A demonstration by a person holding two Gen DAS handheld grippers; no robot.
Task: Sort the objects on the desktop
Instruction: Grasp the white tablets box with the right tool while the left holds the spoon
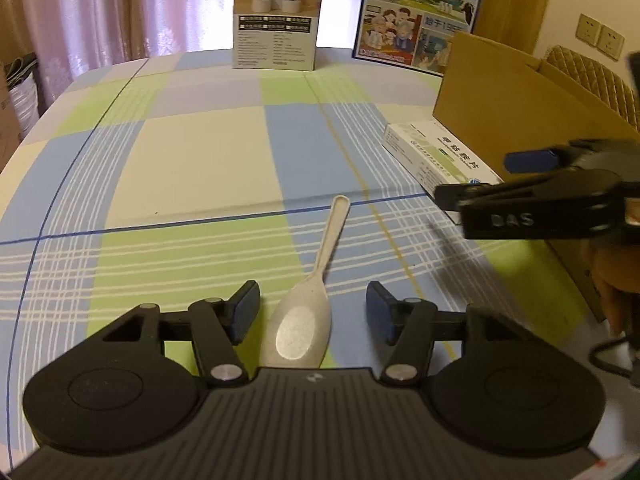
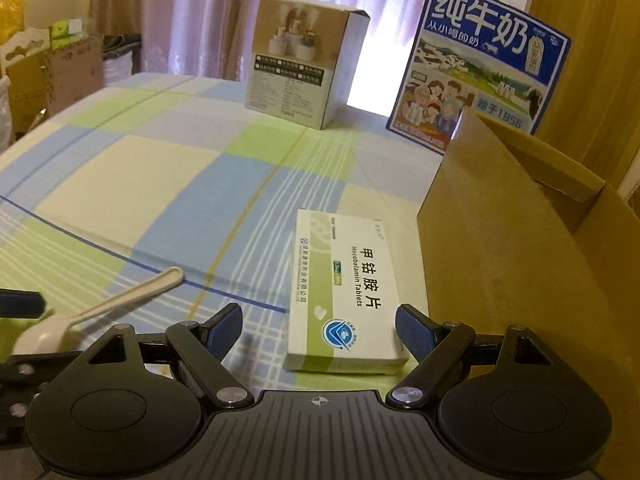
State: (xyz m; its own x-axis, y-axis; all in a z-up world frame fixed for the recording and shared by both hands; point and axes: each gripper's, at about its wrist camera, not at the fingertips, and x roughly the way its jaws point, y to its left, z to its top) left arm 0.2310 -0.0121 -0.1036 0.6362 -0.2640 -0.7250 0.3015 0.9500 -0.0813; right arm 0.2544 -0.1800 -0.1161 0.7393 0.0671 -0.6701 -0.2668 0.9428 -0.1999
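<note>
A pale speckled spoon (image 1: 308, 320) lies on the checked tablecloth (image 1: 180, 168), handle pointing away. Its bowl sits between the fingers of my left gripper (image 1: 312, 314), which is open with neither pad touching it. The spoon (image 2: 100, 312) also shows at the left of the right wrist view, beside a blue left pad (image 2: 20, 305). A white and green tablet box (image 2: 348, 292) lies flat next to the cardboard box. My right gripper (image 2: 320, 332) stands open around its near end, with a gap at the left pad. In the left wrist view the right gripper (image 1: 474, 178) hangs over the tablet box (image 1: 432, 156).
An open brown cardboard box (image 2: 500, 260) stands at the right, close to the tablet box. At the table's far edge stand a humidifier carton (image 2: 296, 64) and a blue milk carton (image 2: 480, 68). Curtains hang behind. Boxes and bags are stacked off the table's left side.
</note>
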